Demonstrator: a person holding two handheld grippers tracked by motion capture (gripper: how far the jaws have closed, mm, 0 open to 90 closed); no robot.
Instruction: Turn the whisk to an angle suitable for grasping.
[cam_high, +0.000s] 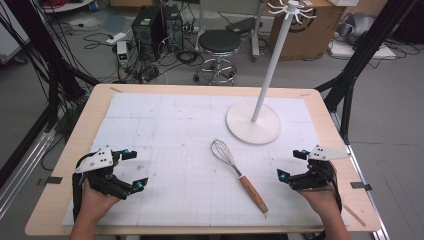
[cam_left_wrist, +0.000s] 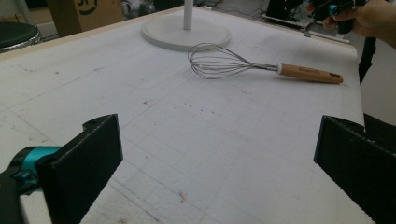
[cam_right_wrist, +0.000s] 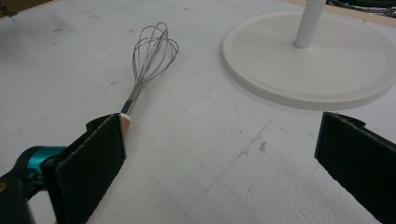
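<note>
A wire whisk (cam_high: 239, 174) with a wooden handle lies flat on the white gridded mat (cam_high: 165, 125), wire head toward the far side, handle toward the near right. My left gripper (cam_high: 135, 169) rests open at the near left of the mat, nothing between its jaws; its own view has the whisk (cam_left_wrist: 261, 68) well ahead. My right gripper (cam_high: 292, 165) stands open at the near right, close to the whisk's handle. In the right gripper view the whisk (cam_right_wrist: 149, 60) runs down behind the left jaw. A white stand (cam_high: 253, 122) with a round base rises beyond the whisk.
The stand's pole (cam_high: 274, 60) carries white hooks at its top. Its round base (cam_right_wrist: 308, 65) lies just ahead of my right gripper. The wooden table edge (cam_high: 55, 185) frames the mat. Beyond the table are a black stool (cam_high: 219, 47), cables and boxes.
</note>
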